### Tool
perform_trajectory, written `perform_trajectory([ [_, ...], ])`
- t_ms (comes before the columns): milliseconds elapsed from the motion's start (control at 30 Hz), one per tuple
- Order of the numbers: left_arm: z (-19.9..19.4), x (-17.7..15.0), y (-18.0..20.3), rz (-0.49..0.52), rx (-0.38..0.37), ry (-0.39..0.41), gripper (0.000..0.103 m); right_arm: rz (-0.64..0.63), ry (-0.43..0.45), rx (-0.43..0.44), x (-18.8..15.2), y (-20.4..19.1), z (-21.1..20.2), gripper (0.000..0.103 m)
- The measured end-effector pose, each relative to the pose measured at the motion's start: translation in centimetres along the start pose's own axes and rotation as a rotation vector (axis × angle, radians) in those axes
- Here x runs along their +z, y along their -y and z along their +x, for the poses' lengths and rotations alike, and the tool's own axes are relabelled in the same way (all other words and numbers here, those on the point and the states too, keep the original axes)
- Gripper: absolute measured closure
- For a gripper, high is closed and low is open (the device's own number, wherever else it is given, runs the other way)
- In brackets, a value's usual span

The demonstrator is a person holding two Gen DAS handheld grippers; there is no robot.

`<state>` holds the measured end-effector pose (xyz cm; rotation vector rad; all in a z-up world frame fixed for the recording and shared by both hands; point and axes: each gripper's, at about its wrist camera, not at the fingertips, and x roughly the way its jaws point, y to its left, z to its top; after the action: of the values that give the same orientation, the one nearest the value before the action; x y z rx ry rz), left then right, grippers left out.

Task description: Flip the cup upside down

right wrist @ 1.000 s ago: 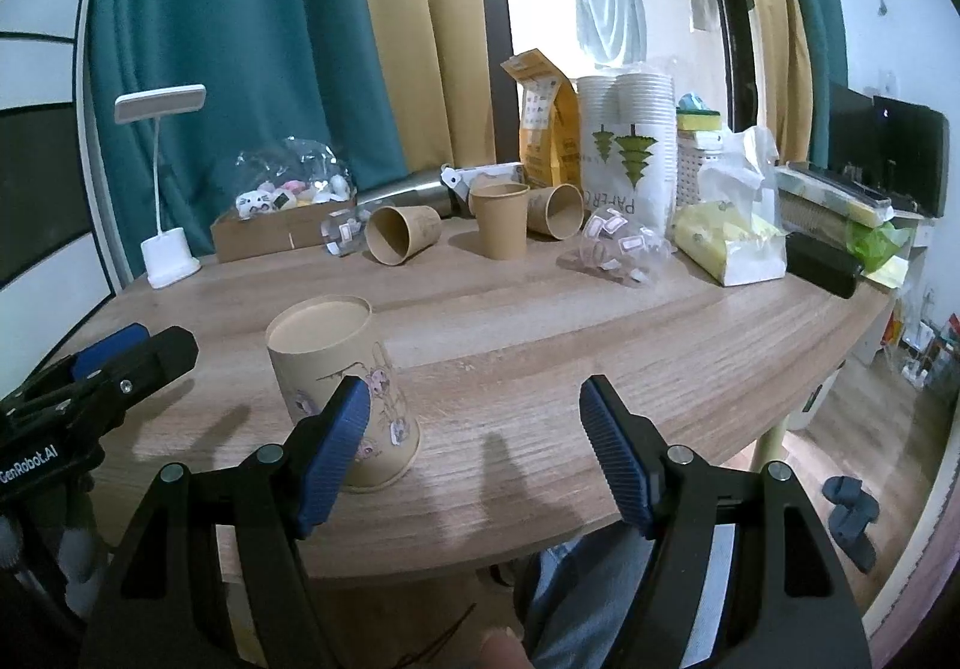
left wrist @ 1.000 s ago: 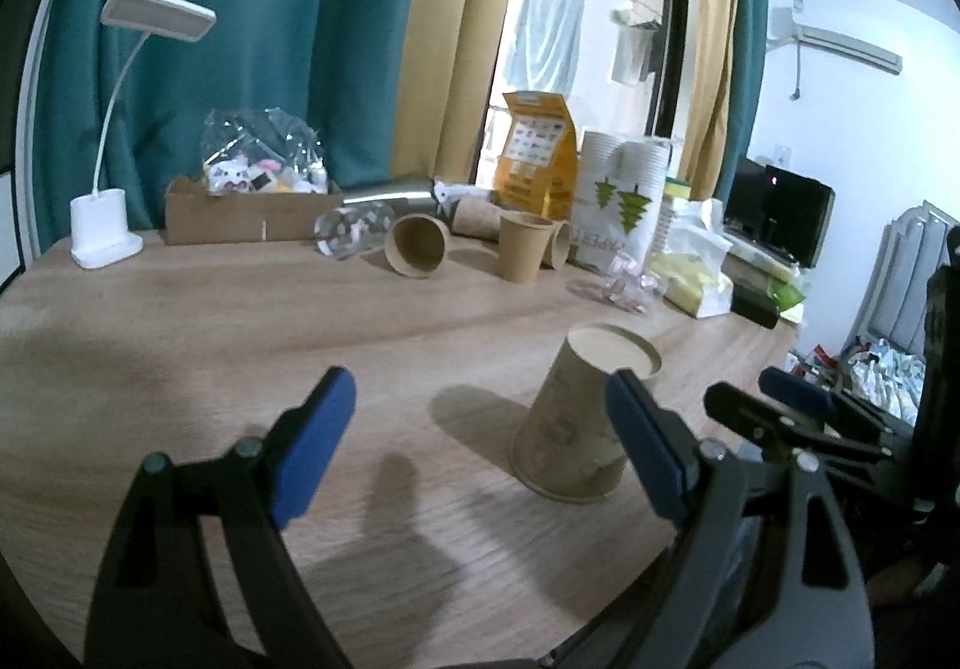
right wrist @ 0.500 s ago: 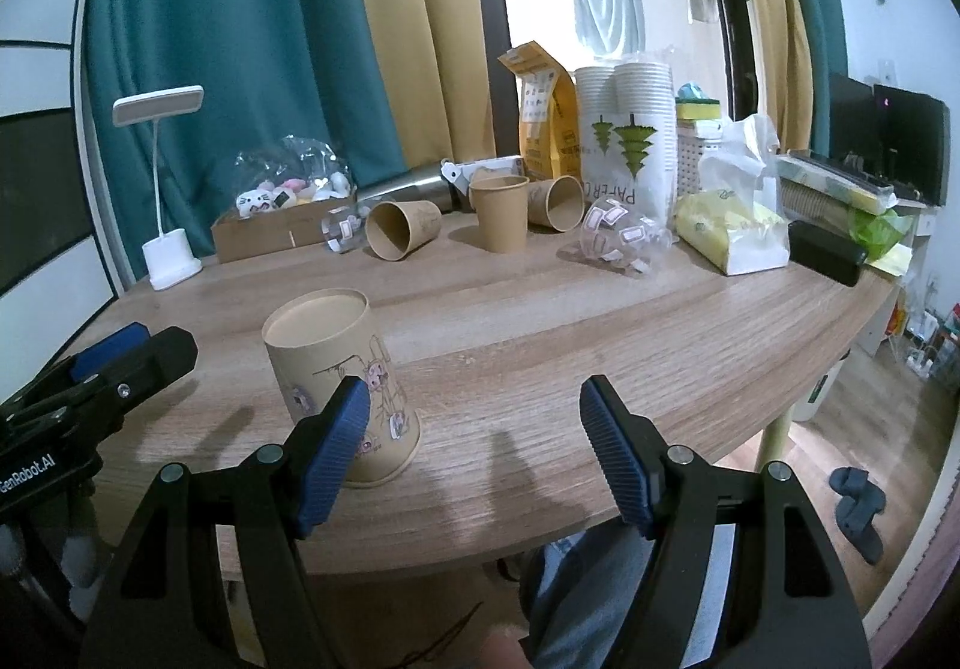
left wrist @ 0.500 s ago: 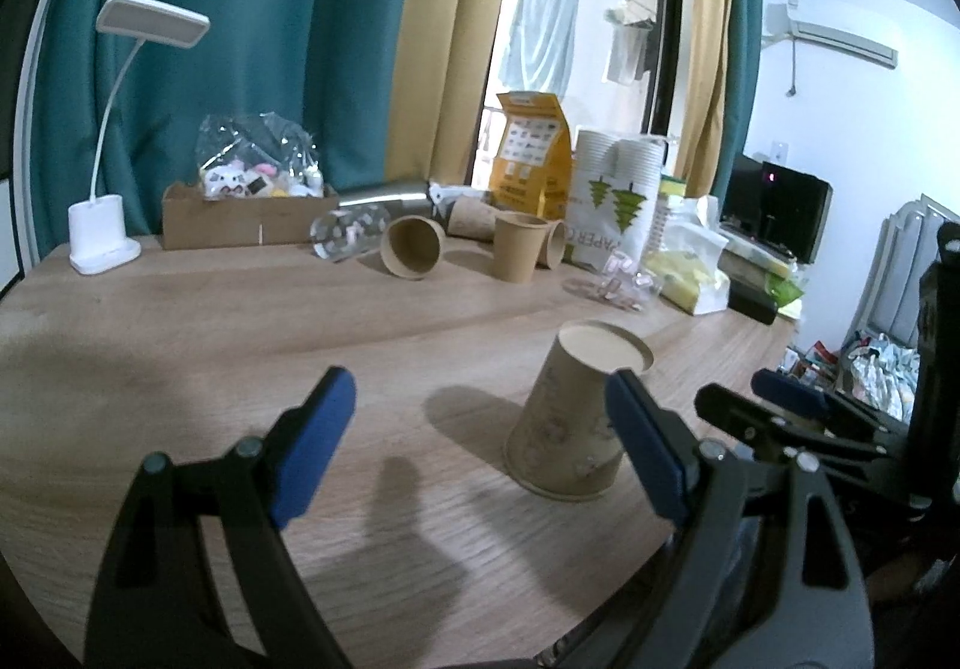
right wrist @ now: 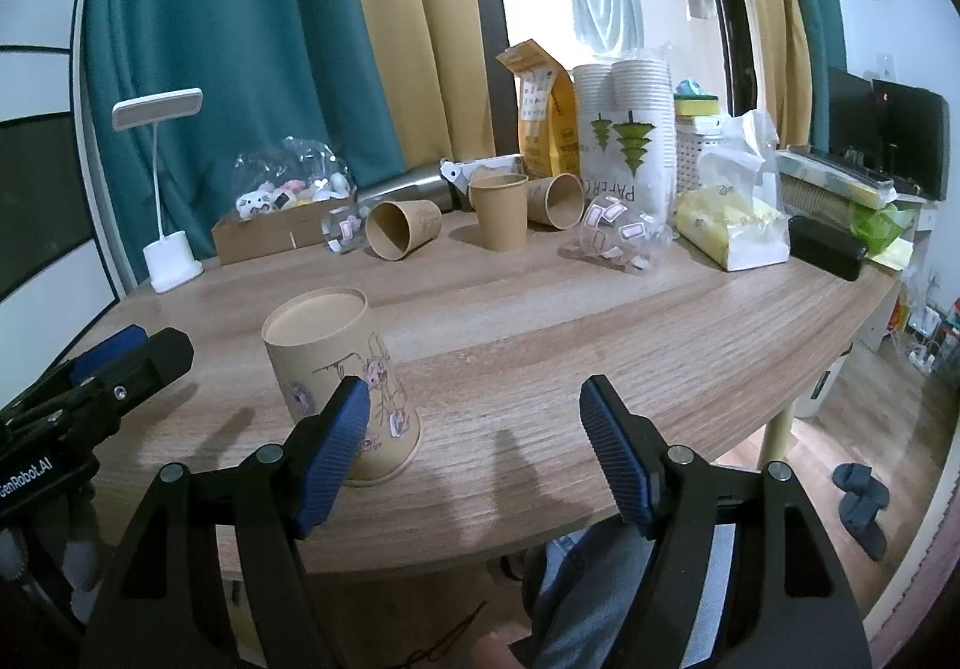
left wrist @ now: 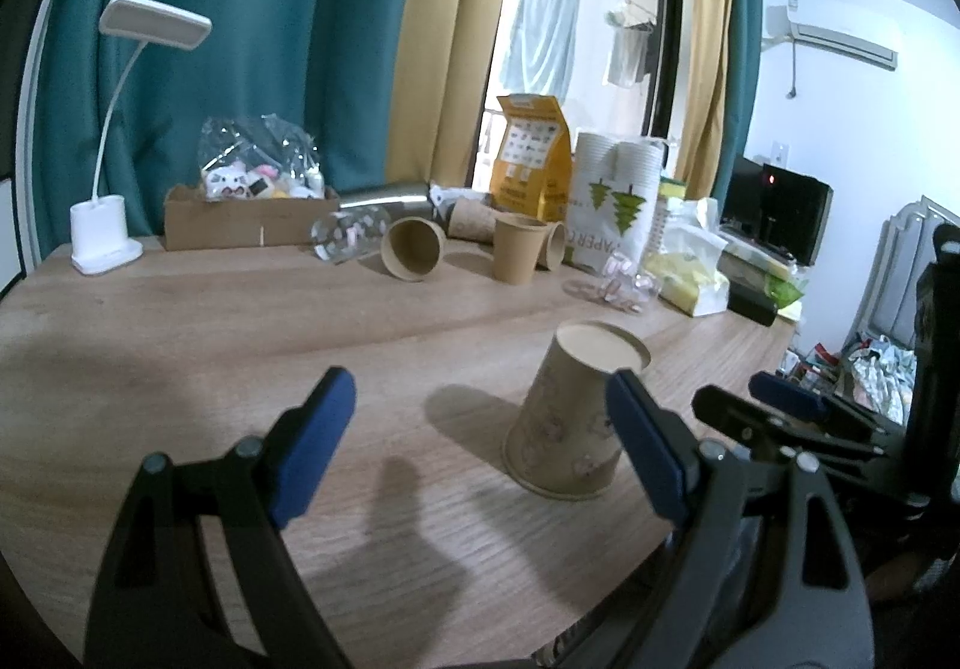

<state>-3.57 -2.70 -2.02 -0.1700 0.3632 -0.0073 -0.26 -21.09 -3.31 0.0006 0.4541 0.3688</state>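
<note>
A tan paper cup with pink flower print (left wrist: 570,417) stands upside down, base up, on the wooden table (left wrist: 180,321) near its front edge. It also shows in the right wrist view (right wrist: 336,387). My left gripper (left wrist: 480,447) is open and empty, with its right finger just in front of the cup. My right gripper (right wrist: 480,453) is open and empty, with the cup behind its left finger. Each gripper shows at the edge of the other's view.
At the back of the table lie and stand several plain paper cups (right wrist: 498,210), a steel flask (left wrist: 384,192), a cardboard box (left wrist: 240,222), a white lamp (left wrist: 105,237), a sleeve of cups (right wrist: 624,147), an orange bag (left wrist: 531,159) and tissues (right wrist: 732,225).
Both grippers have drawn back a little and lowered slightly, so the cup looks a bit farther off. The cup has stayed in place, base up.
</note>
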Motion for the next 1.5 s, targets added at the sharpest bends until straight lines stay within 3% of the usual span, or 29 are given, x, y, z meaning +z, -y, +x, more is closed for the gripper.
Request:
perform_trajectory([
  [1500, -0.03, -0.06, 0.04, 0.001, -0.002, 0.000, 0.016, 0.011, -0.007, 0.007, -0.39, -0.30, 0.03, 0.027],
])
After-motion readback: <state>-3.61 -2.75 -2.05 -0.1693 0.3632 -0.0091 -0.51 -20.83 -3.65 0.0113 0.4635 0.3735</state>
